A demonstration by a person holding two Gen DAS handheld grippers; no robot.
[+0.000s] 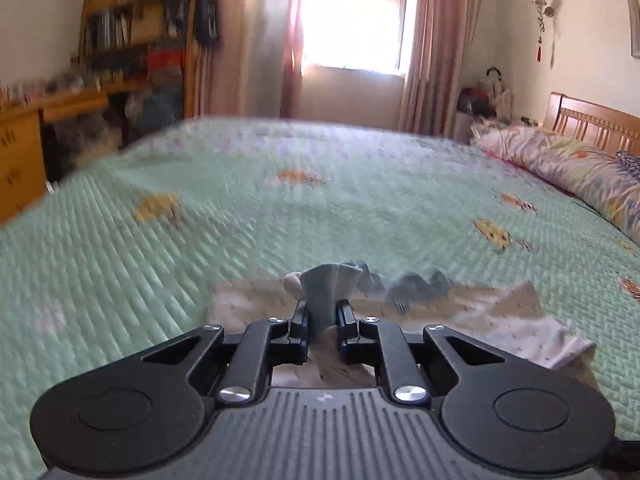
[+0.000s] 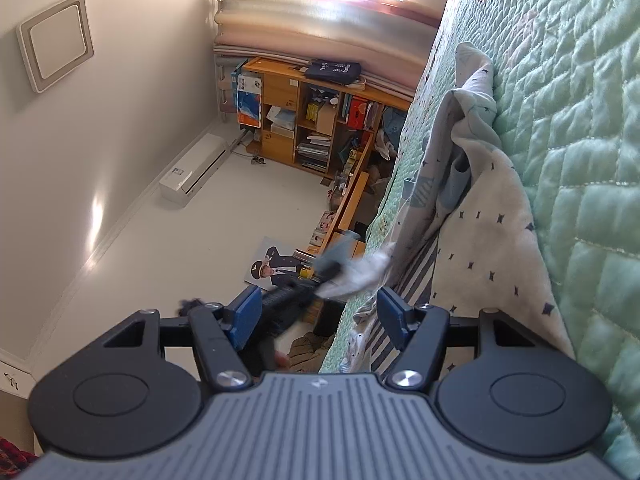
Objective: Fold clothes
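Left wrist: left gripper [image 1: 323,330] jaws narrow, pinching a bunched blue-grey bit of the garment [image 1: 500,320]. The pinched cloth sticks up between the fingers [image 1: 301,326] toward 12 o'clock. Rest of the garment, pale with small dark stars, lies flat on the bedspread [image 1: 160,260] from centre out to 3 o'clock. Pillow [image 1: 560,164] and headboard [image 1: 592,124] at 2 o'clock, window [image 1: 352,20] at 12, bookshelf [image 1: 132,20] at 10–11. Frame is motion-blurred.

Right wrist: view is rolled sideways. Right gripper [image 2: 318,320] jaws wide, blue pads [image 2: 246,316] well apart, nothing between them. At 12 o'clock just past the pads, the left gripper [image 2: 296,300] shows blurred, with pale cloth bunched at its tip. Garment [image 2: 480,240] runs over the bedspread [image 2: 580,140] from 12 to 2 o'clock, striped part just beside the right pad. Bookshelf [image 2: 312,120] at 12, air conditioner [image 2: 196,170] at 10–11.
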